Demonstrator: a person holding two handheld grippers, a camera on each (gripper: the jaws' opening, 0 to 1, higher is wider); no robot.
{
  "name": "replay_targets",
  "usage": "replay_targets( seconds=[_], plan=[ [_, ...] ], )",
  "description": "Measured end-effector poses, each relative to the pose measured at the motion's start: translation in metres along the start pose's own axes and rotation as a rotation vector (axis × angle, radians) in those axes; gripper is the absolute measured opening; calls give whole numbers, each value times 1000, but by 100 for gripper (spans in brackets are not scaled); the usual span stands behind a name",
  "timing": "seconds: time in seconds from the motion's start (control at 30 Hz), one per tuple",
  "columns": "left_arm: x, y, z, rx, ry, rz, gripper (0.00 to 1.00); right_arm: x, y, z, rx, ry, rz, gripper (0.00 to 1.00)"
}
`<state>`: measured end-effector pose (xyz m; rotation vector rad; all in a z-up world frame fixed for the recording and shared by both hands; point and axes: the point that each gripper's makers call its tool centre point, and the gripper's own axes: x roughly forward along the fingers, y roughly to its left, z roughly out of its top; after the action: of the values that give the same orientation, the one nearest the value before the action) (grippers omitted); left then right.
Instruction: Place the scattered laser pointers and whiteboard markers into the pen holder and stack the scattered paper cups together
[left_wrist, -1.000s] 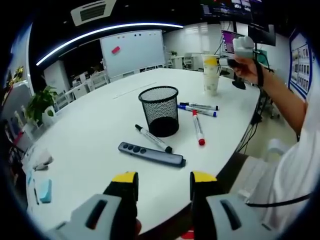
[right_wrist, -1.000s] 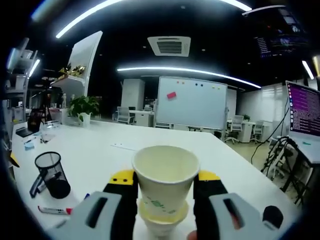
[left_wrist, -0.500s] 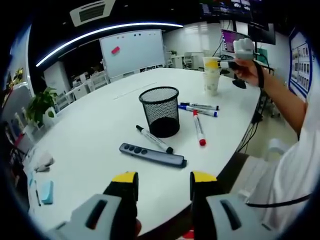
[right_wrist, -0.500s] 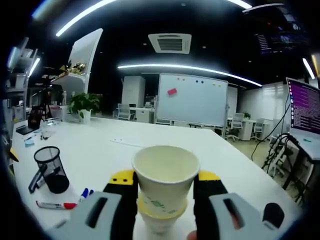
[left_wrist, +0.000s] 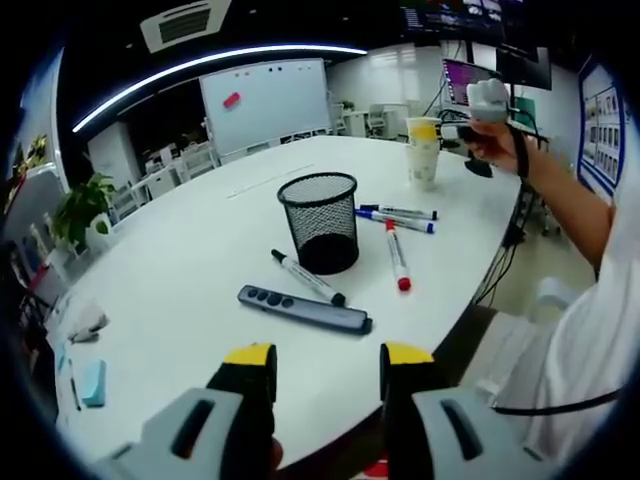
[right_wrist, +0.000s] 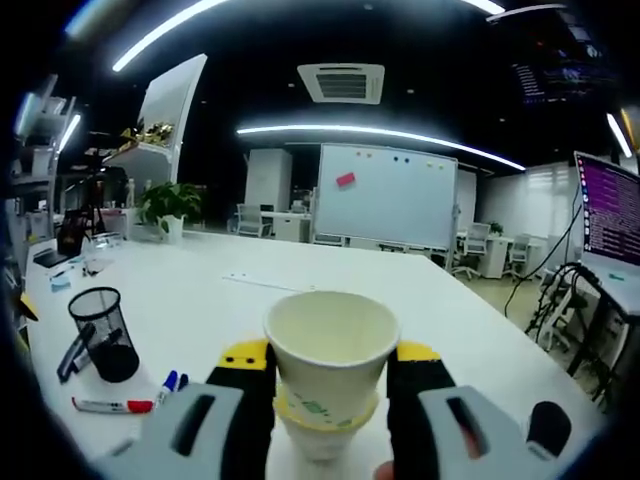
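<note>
A black mesh pen holder (left_wrist: 320, 220) stands mid-table. In front of it lie a grey laser pointer (left_wrist: 303, 308) and a black-capped marker (left_wrist: 307, 277). A red marker (left_wrist: 397, 256) and two blue markers (left_wrist: 397, 215) lie to its right. My left gripper (left_wrist: 328, 360) hovers open over the near table edge, holding nothing. Further right, my right gripper (right_wrist: 330, 360) is shut on the top paper cup (right_wrist: 331, 345), which is nested in a lower cup (right_wrist: 320, 432). The cup stack (left_wrist: 423, 152) rests on the table. The pen holder (right_wrist: 104, 345) and red marker (right_wrist: 110, 405) appear at lower left.
A person's arm (left_wrist: 560, 190) reaches over the white table's (left_wrist: 200, 260) right edge. Blue pads (left_wrist: 90, 382) lie at the near left. A whiteboard (right_wrist: 385, 205), a potted plant (right_wrist: 165, 210), chairs and a monitor (right_wrist: 610, 220) stand beyond the table.
The right gripper has shifted slightly with the cup, and a little more of the lower cup shows. The left gripper and the pens have not moved.
</note>
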<state>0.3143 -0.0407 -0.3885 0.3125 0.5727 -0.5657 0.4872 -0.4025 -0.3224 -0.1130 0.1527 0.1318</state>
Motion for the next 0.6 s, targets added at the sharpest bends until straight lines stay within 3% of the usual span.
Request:
replay_targets(
  seconds=[0.6],
  plan=[
    [1,0,-2,-2,3,-2,42,1,2,-7,-3,19,9,42]
  ],
)
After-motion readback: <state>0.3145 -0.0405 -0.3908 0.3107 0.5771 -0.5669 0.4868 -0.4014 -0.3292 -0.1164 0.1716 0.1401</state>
